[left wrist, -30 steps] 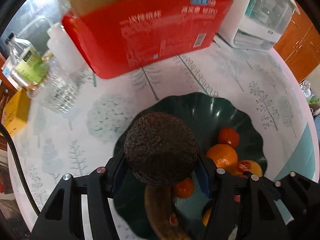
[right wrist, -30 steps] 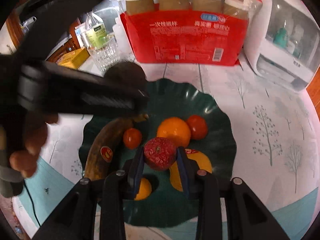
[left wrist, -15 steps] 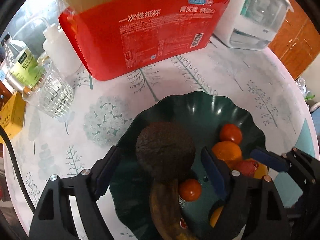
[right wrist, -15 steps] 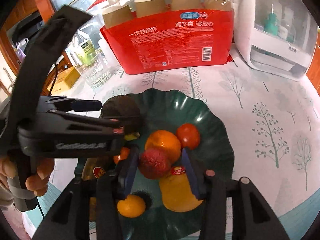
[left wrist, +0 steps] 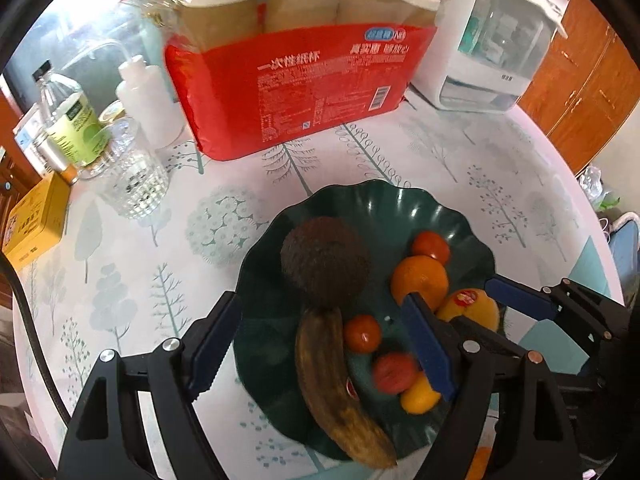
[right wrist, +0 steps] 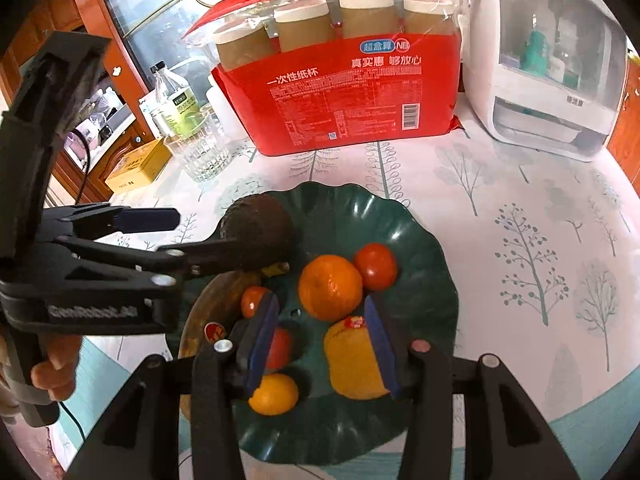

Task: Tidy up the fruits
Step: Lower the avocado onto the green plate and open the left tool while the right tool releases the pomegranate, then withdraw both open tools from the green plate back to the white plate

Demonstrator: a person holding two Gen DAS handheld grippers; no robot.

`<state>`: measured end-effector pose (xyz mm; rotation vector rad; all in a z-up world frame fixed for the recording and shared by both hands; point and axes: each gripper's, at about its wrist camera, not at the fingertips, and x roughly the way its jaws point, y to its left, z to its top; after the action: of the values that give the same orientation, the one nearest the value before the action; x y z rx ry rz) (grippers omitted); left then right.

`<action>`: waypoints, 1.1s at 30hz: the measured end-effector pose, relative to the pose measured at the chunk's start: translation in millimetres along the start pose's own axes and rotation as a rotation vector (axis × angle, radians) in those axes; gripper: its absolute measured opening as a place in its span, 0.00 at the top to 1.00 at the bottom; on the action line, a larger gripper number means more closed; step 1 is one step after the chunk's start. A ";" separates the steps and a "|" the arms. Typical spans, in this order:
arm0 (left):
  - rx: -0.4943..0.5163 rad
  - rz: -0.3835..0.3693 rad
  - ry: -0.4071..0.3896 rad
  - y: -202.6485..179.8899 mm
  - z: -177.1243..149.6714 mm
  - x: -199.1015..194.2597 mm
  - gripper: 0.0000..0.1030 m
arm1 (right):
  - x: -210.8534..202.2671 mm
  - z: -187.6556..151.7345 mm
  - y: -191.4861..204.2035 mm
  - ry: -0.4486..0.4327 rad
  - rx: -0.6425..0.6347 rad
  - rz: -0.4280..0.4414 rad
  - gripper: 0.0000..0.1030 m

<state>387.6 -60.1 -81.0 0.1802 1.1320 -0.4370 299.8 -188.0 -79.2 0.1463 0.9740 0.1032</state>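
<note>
Fruits are sitting on the green plate (right wrist: 416, 216) mid-counter: avocado (left wrist: 325, 260) at its far-left rim, red fruit (left wrist: 394, 372) near. Left hand-held gripper (left wrist: 320, 344) is hanging wide, right hand-held gripper (right wrist: 320, 340) narrower, both empty. Risk: pads (right wrist: 260, 336) nudging round fruits, rolling them off.

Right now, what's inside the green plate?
The green plate holds an avocado, a browned banana, two tomatoes, an orange, a mango, a red fruit and a small citrus; gripper fingers cover some fruit.
</note>
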 end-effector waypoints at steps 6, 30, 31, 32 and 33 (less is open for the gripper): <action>-0.003 0.008 -0.039 -0.8 -14.3 -40.4 0.21 | -26.4 -3.4 4.4 -0.028 -0.004 -0.014 0.56; -0.051 -0.023 -0.160 -31.1 -128.5 -177.2 0.17 | -171.5 -73.2 18.7 -0.144 0.019 -0.088 0.56; -0.048 -0.019 -0.166 -32.6 -131.9 -179.4 0.17 | -172.3 -76.9 18.5 -0.141 0.022 -0.088 0.56; -0.045 -0.016 -0.171 -33.9 -134.6 -180.8 0.17 | -172.4 -81.7 18.2 -0.135 0.028 -0.089 0.56; -0.043 -0.012 -0.176 -34.7 -137.6 -181.8 0.16 | -171.3 -86.2 18.1 -0.128 0.031 -0.091 0.56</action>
<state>194.2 2.2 28.0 0.0954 0.9689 -0.4301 132.3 -189.6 15.9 0.1348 0.8539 -0.0047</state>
